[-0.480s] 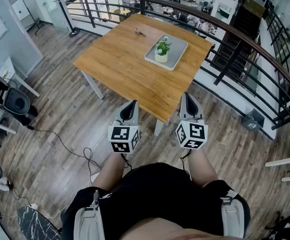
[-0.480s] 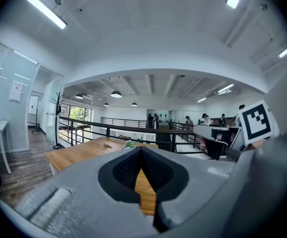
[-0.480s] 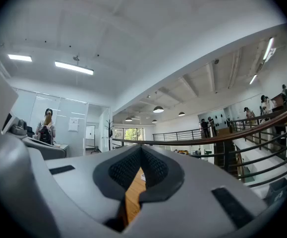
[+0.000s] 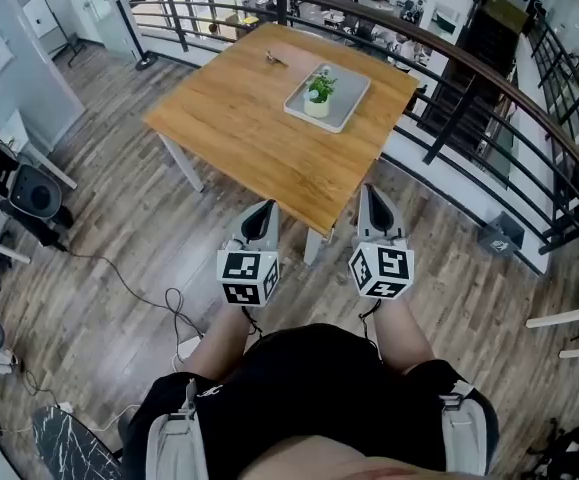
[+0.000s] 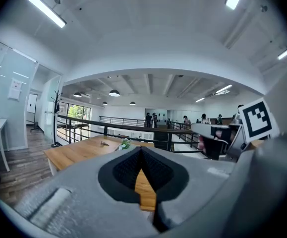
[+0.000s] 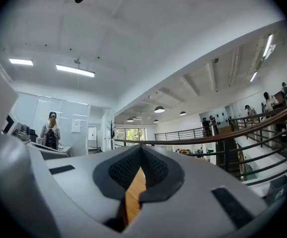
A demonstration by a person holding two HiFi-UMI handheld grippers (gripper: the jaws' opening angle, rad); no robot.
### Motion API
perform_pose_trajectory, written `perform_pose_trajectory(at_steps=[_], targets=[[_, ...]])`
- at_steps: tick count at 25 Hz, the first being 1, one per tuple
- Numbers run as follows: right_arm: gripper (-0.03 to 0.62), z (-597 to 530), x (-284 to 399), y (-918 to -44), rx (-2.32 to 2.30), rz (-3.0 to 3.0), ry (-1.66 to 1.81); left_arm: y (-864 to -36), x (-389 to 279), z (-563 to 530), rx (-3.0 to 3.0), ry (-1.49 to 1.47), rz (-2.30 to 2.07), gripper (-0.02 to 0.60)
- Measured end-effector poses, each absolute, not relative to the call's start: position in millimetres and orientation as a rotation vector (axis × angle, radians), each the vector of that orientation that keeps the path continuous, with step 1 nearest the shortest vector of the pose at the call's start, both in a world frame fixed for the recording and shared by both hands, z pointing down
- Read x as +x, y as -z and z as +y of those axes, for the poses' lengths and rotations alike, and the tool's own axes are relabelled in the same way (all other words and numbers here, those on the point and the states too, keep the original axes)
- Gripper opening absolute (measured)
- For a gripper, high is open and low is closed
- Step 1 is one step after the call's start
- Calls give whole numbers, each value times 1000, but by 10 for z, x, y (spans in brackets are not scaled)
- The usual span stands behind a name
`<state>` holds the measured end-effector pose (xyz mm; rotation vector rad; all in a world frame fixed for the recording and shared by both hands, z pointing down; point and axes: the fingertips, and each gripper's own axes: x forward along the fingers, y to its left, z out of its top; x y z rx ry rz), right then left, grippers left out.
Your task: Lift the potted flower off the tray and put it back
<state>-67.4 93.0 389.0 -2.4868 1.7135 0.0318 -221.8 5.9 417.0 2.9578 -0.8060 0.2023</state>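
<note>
A small potted flower (image 4: 318, 92) in a white pot stands upright on a grey tray (image 4: 346, 96) at the far right part of a wooden table (image 4: 239, 118). Both grippers are held close to the person's body, short of the table's near corner and well away from the tray. My left gripper (image 4: 260, 211) is shut with nothing in it. My right gripper (image 4: 370, 196) is also shut and empty. In the left gripper view the flower (image 5: 126, 144) shows small and far off above the closed jaws, with the right gripper (image 5: 217, 138) alongside.
A small dark object (image 4: 277, 60) lies on the table behind the tray. A black railing (image 4: 489, 58) curves round the table's far and right sides. Cables (image 4: 139, 298) and gear lie on the wood floor at the left. People stand in the distance.
The table sits slightly higher in the head view. Both grippers stay in the same place, shut.
</note>
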Motion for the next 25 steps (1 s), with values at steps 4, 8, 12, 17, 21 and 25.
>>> perform_pose_trajectory(at_steps=[4, 8, 12, 17, 21, 25], targets=[[-3, 1056, -779, -3890, -2507, 1709, -23, -4169, -2293, 188, 2959, -197, -781, 12], [-3, 1160, -905, -3920, -2527, 1704, -20, -4198, -2381, 273, 2956, -194, -757, 12], [-3, 1267, -947, -3963, -2569, 1658, -19, -4240, -2467, 343, 2962, -187, -716, 12], [-3, 1448, -1040, -3998, -2607, 1600, -41, -4402, -2663, 417, 2959, -186, -684, 12], [-3, 1513, -1088, -4040, -2631, 1586, -29, -4473, -2744, 438, 2954, -196, -668, 12], [-3, 1448, -1088, -4035, -2627, 1571, -30, -4447, -2766, 342, 2960, -189, -672, 12]])
